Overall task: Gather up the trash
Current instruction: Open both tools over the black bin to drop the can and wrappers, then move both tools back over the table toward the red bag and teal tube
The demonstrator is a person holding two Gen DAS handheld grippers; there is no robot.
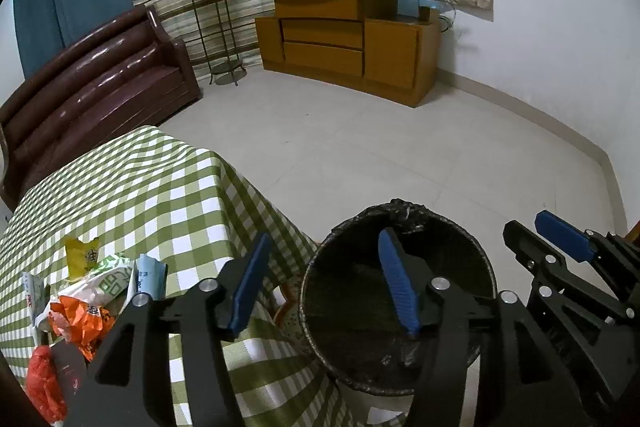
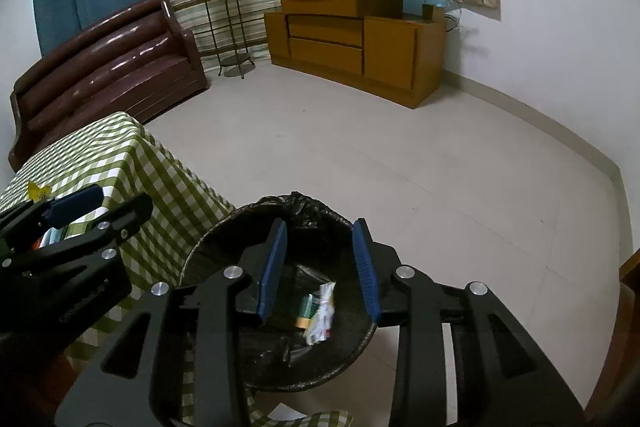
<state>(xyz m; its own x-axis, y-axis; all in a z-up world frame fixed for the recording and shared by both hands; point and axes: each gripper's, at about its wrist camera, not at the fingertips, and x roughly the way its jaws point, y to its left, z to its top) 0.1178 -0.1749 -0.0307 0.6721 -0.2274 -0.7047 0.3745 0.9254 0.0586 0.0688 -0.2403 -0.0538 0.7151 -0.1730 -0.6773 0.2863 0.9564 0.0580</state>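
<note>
A black bin lined with a dark bag stands on the floor beside the checked table. My left gripper is open and empty, straddling the table's edge and the bin's rim. A pile of wrappers, orange, white-green, yellow and red, lies on the table left of it. My right gripper is open and empty above the bin. Wrappers lie inside the bin below it. The right gripper also shows in the left wrist view.
A brown sofa stands behind the table. A wooden cabinet and a plant stand are against the far wall. Pale tiled floor lies between them and the bin.
</note>
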